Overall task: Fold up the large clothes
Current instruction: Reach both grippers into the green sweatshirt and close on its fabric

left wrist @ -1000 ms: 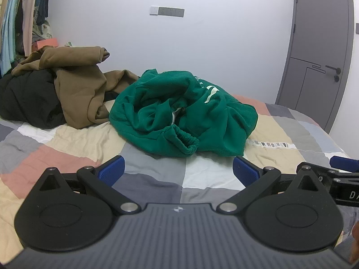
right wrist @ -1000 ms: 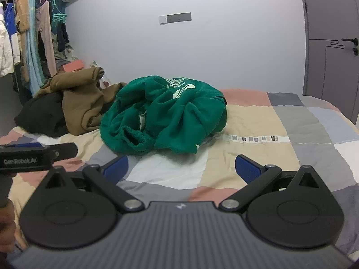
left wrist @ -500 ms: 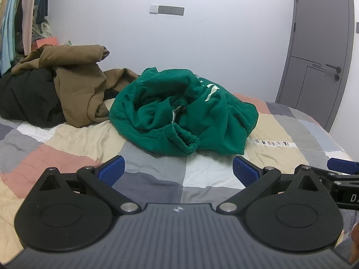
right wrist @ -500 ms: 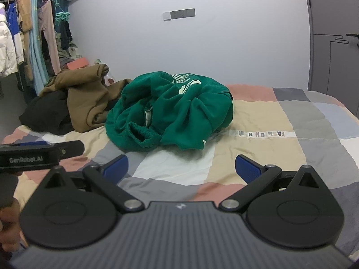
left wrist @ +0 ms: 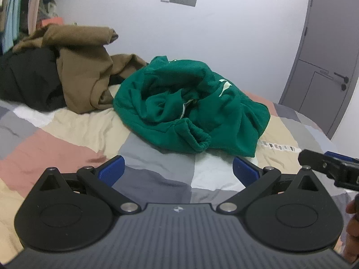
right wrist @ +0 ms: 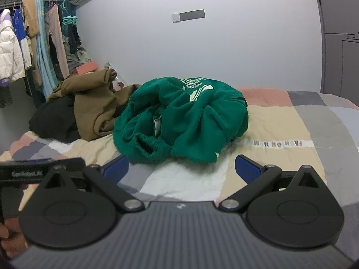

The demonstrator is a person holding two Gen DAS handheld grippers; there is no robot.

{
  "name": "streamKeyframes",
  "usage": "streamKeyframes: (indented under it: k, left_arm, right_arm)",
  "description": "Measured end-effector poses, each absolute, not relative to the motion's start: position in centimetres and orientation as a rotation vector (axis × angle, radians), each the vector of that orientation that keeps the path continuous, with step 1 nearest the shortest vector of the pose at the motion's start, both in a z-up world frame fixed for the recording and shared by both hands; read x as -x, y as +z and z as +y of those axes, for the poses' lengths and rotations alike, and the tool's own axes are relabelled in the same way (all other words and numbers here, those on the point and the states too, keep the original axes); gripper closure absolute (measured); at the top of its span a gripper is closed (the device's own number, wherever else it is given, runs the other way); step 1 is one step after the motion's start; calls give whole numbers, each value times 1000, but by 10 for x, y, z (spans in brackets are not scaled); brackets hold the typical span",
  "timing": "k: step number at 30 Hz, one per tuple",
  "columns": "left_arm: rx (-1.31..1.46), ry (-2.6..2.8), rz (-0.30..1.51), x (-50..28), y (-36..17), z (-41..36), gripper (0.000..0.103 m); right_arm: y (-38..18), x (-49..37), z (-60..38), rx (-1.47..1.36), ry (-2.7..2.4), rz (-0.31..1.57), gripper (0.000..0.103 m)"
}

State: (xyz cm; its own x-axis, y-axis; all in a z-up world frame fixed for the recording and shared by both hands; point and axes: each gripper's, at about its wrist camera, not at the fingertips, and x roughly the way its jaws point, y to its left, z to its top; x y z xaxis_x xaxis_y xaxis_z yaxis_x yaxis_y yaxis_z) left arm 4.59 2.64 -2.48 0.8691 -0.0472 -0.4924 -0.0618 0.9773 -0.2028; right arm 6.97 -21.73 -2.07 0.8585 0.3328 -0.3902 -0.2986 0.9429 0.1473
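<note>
Right now a crumpled green sweatshirt [left wrist: 190, 112] lies in a heap on the bed [left wrist: 78, 125], resting on the patchwork quilt of grey, beige, pink and white squares. It serves as the landmark for everything else. One ribbed cuff of the green sweatshirt [right wrist: 179, 121] curls open along the edge nearest the cameras, and pale printed lettering shows on its upper folds. Touching its far left side is a brown garment [left wrist: 83, 71], piled loosely, and beyond that brown garment lies a black garment [left wrist: 27, 78]. A white strip with printed letters [right wrist: 276, 144] runs across the quilt just to the right of the sweatshirt. Behind the sweatshirt stands a plain pale wall with a grey switch plate [right wrist: 188, 15], and farther right a grey door [left wrist: 325, 56]. Off to the far left, past the brown garment, clothes hang on a rack [right wrist: 33, 44]. The left tongs [left wrist: 178, 170] hover over the quilt near the sweatshirt's front edge, blue fingers spread wide apart and holding nothing. The right tongs [right wrist: 181, 168] sit likewise just short of the ribbed cuff, also spread wide and empty. Each camera catches the other device at the edge of its view, along with part of a hand [left wrist: 352, 231].
</note>
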Motion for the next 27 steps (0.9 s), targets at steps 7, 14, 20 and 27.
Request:
streamKeyframes:
  k: [7,14,20,27]
  left_arm:
    - [247,-15,560,-95,-37,36,0]
    - [232,-45,546,-144,-58,44,0]
    - [327,-97,545,-185,-75,51,0]
    - [397,-153,560,-231,-104,48,0]
  right_arm:
    - [-21,-126,-211,-101,351,454,0]
    - [-42,-194,-217,-206,296,514,0]
    - [-69,-236,-217,-229,257,567,0]
    - [-104,-269,-216,-303,340,640,0]
